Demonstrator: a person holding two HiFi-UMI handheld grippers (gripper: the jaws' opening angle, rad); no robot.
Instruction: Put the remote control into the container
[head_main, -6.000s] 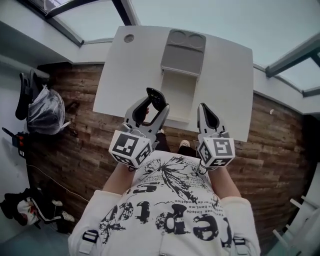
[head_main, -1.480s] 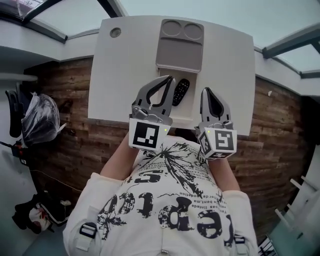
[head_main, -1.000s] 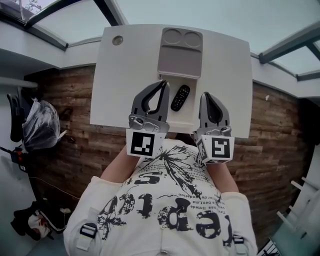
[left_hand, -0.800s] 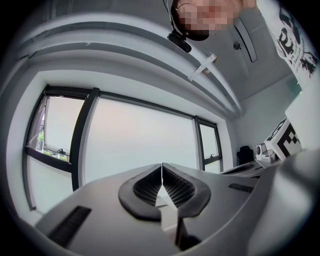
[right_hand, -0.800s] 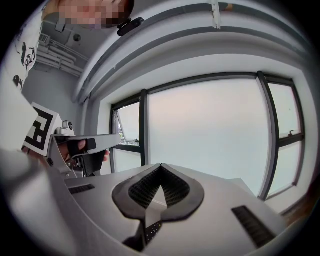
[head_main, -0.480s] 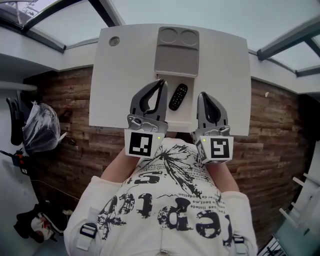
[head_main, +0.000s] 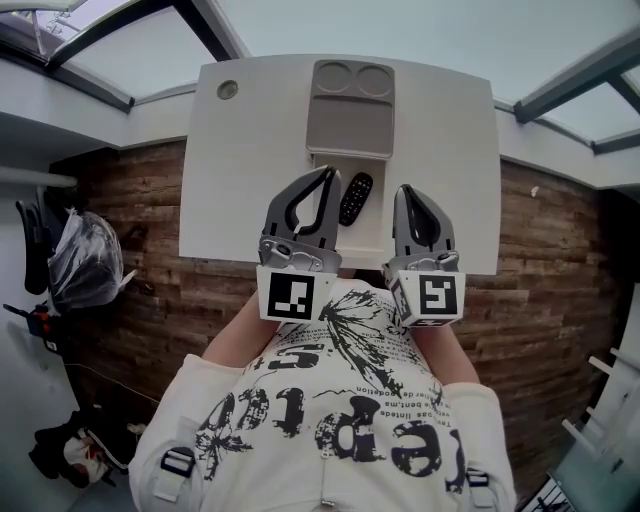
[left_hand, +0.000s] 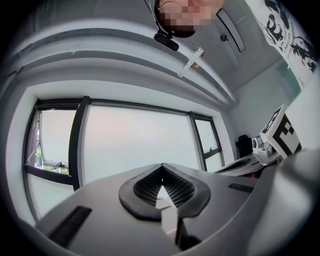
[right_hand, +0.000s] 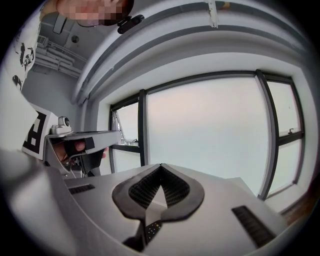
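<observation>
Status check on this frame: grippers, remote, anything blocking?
Left gripper shut, empty. Right gripper shut, empty. Remote control lying in the container, clear of both. Nothing in the way.

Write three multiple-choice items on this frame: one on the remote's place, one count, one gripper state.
1. Where does the remote lie?
A) in the container's open compartment
B) on the floor
C) on the bare tabletop
2. How many round recesses does the container's grey part have?
A) one
B) two
C) four
3. How do the left gripper's jaws stand?
A) wide apart
B) closed on the remote
C) closed, empty

1 A: the remote rests inside the pale compartment.
2 B: two recesses sit side by side at the far end.
3 C: the pads meet with nothing between them.
</observation>
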